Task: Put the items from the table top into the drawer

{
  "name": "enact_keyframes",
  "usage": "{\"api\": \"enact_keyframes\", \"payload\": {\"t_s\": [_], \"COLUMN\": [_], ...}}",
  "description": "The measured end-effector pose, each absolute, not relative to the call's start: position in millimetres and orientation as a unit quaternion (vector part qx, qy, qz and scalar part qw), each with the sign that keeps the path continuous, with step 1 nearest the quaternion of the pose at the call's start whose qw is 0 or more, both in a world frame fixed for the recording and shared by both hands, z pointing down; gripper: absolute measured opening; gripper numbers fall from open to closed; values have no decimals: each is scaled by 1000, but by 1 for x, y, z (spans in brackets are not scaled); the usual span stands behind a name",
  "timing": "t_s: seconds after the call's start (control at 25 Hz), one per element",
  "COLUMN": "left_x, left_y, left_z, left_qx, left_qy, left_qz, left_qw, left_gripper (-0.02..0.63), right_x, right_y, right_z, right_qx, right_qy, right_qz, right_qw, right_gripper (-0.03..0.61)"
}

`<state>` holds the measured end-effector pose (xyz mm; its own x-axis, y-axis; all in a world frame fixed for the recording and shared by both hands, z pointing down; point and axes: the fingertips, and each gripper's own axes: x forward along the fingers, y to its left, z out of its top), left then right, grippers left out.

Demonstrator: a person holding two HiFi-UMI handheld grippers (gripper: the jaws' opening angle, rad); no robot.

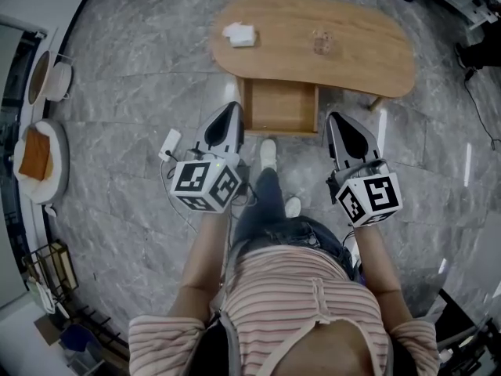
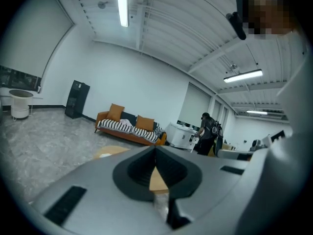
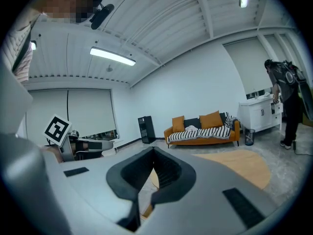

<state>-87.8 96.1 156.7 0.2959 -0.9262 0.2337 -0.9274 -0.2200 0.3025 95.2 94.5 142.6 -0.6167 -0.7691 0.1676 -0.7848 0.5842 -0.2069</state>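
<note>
Head view: both my forearms stick out in front of my waist. The left gripper (image 1: 232, 108) and right gripper (image 1: 336, 118) are side by side, noses aimed at the open drawer (image 1: 280, 106), which sits just ahead, between the two. Beyond it is the wooden table (image 1: 368, 53). A white item (image 1: 239, 34) lies on top, ahead of my left gripper, and a small pale item (image 1: 321, 42) lies ahead of my right one, both well apart from the grippers. The floor is grey marble-look tile.

Left gripper view: the jaws are pressed together at the tips with nothing between them. It's tilted up, so mostly I see white walls and ceiling lights. There's also an orange sofa (image 2: 129, 126) way ahead and a person (image 2: 208, 133) off to the right.

Right gripper view: same deal, jaws closed tip to tip and empty. The tabletop shows low on the right, the sofa is straight ahead, and the person stands at the far right by a white cabinet (image 3: 259, 112).
</note>
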Motion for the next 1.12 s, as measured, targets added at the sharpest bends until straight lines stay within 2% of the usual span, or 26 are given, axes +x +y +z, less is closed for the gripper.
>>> {"api": "enact_keyframes", "payload": {"t_s": [0.64, 1.12], "left_x": [-187, -224], "left_y": [-34, -118], "left_z": [212, 263], "left_qx": [765, 759], "left_qy": [-595, -594], "left_qz": [38, 88], "left_qw": [242, 252], "left_gripper": [14, 14], "right_x": [-11, -38], "right_y": [-32, -109], "right_z": [183, 210], "right_qx": [417, 428], "right_qy": [-889, -879], "right_qz": [172, 179], "right_qw": [81, 108], "right_gripper": [8, 8]}}
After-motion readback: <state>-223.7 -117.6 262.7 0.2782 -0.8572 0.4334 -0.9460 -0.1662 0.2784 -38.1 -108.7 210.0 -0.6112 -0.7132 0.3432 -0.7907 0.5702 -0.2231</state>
